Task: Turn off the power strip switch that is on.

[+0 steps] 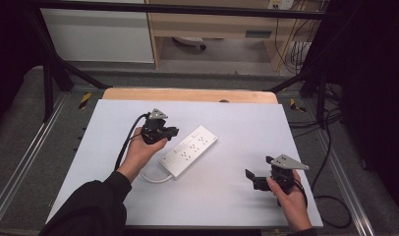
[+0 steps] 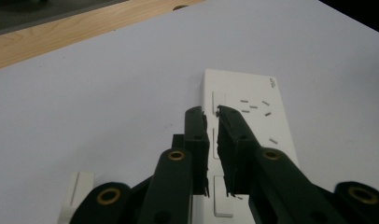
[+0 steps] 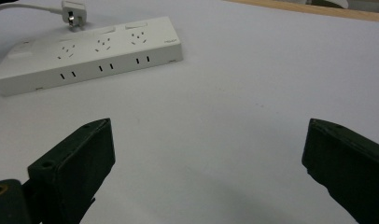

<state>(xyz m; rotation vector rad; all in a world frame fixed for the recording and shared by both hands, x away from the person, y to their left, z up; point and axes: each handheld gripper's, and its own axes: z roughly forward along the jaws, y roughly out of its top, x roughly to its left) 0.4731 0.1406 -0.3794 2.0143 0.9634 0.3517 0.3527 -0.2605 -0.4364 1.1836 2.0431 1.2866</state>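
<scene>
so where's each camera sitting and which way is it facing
High view: above the person's side, looking forward and down on the table; both forearms, left gripper and right gripper show.
Left gripper view: rides that gripper, looking along near-closed jaws at the strip's switches.
Right gripper view: rides that gripper, low over the table, jaws wide, facing the strip's side.
Shared: all three show the white power strip.

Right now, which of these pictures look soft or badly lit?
High view: dark surroundings, evenly lit table. Left gripper view: near tongs soft, power strip fairly sharp. Right gripper view: near tongs blurred, strip clear.
</scene>
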